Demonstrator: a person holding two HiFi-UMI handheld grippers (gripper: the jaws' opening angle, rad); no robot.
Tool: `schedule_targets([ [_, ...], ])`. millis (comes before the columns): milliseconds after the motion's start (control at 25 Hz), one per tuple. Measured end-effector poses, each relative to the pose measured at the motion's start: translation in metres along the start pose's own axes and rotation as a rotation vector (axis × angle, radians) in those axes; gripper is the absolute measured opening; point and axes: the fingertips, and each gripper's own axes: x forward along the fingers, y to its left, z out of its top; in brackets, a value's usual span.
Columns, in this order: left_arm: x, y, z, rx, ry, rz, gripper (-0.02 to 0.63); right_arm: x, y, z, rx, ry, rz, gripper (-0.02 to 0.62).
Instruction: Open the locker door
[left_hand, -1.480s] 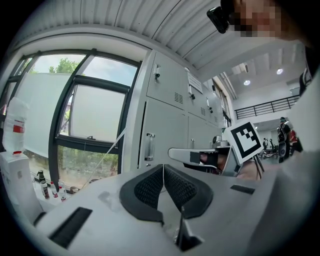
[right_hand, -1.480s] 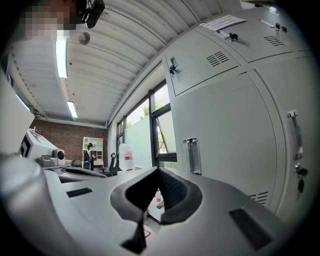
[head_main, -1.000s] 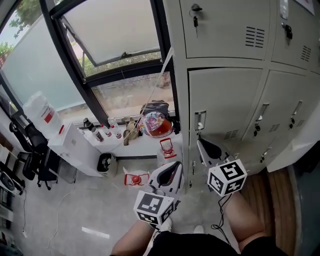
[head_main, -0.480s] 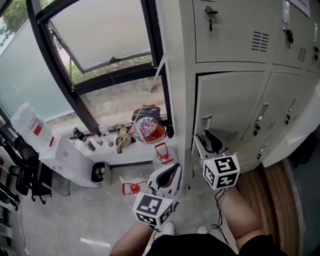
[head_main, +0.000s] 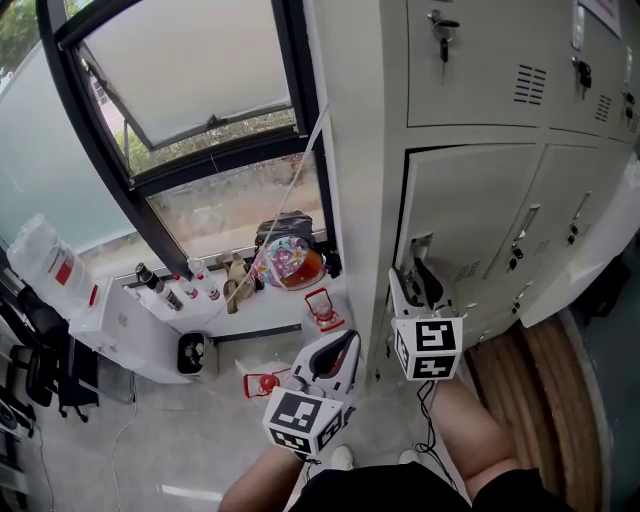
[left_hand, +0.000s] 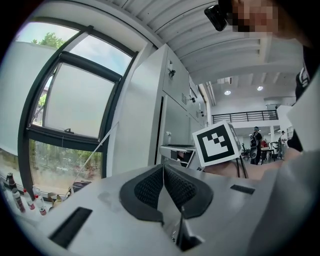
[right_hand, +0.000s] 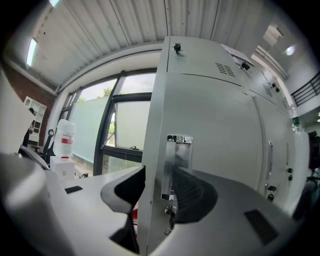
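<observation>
The grey locker door (head_main: 470, 215) has a metal handle plate (head_main: 421, 247) at its left edge, and that edge stands slightly off the frame. My right gripper (head_main: 417, 281) is at this edge, just below the handle. In the right gripper view the door (right_hand: 215, 125) runs edge-on between the jaws of my right gripper (right_hand: 159, 189). The handle (right_hand: 177, 159) and a small key (right_hand: 170, 212) lie by the right pad. The jaws are opening and straddle the edge without pressing it. My left gripper (head_main: 335, 357) hangs lower left, shut and empty (left_hand: 163, 174).
More lockers (head_main: 570, 60) stand above and to the right. Left of them is a black-framed window (head_main: 200, 110) over a white sill (head_main: 250, 305) with bottles and a bag. Red items (head_main: 262, 383) lie on the floor. The person's legs (head_main: 470, 430) are below.
The right gripper has moved up and closer to the door's left edge, under the handle. The view has shifted to the right. The left gripper has stayed low and shut.
</observation>
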Motion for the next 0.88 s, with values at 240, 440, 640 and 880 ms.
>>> schedule_targets([
  [240, 0.002, 0.008, 0.0, 0.002, 0.004, -0.034, 0.02, 0.0, -0.003, 0.001, 0.031, -0.015, -0.052, 0.212],
  [440, 0.003, 0.012, -0.002, 0.006, 0.015, -0.065, 0.02, 0.005, -0.006, -0.005, 0.081, 0.008, -0.058, 0.222],
  [640, 0.004, 0.015, -0.002, 0.01, 0.019, -0.092, 0.02, 0.014, -0.004, -0.006, 0.059, 0.021, -0.083, 0.229],
  [880, -0.002, 0.023, -0.004, 0.012, 0.024, -0.105, 0.02, 0.019, -0.009, -0.004, 0.028, 0.031, -0.147, 0.222],
])
